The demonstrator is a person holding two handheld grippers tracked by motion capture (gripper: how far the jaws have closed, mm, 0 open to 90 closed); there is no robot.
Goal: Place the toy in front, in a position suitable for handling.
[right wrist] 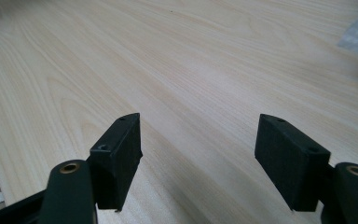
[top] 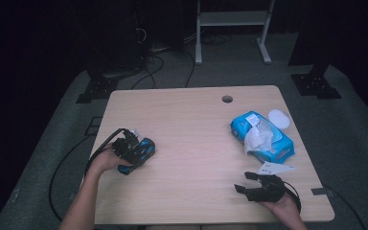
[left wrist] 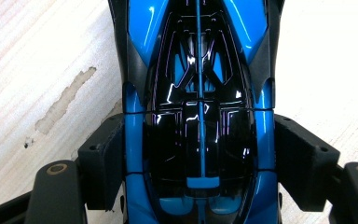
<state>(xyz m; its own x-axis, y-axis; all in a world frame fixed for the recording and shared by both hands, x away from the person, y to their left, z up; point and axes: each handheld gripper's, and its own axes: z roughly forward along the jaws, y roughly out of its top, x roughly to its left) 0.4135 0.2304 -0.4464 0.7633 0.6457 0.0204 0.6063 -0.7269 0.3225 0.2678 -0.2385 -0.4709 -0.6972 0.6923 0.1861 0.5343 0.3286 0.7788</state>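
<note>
Left tongs (top: 141,152) at the table's (top: 191,143) near-left edge, set over a blue-and-black toy car (top: 143,149). In the left gripper view the car (left wrist: 198,116) runs lengthwise between the two pads (left wrist: 103,161), its blue flanks right at the pad faces; left pad looks touching, right side contact I can't confirm. So: jaws bracketing the car body, not clearly clamped. Car sits on the wood; a pale scuff mark (left wrist: 65,100) shows on the surface beside it.

Right tongs (top: 250,182) low at the near-right edge, jaws wide apart, nothing between them, just bare wood in the right gripper view (right wrist: 198,158).

Past the right tongs: blue wet-wipe pack (top: 262,137) with a white wipe (top: 258,136) pulled up from its top, a white round lid (top: 279,118) just beyond it. Well apart from the car.
</note>
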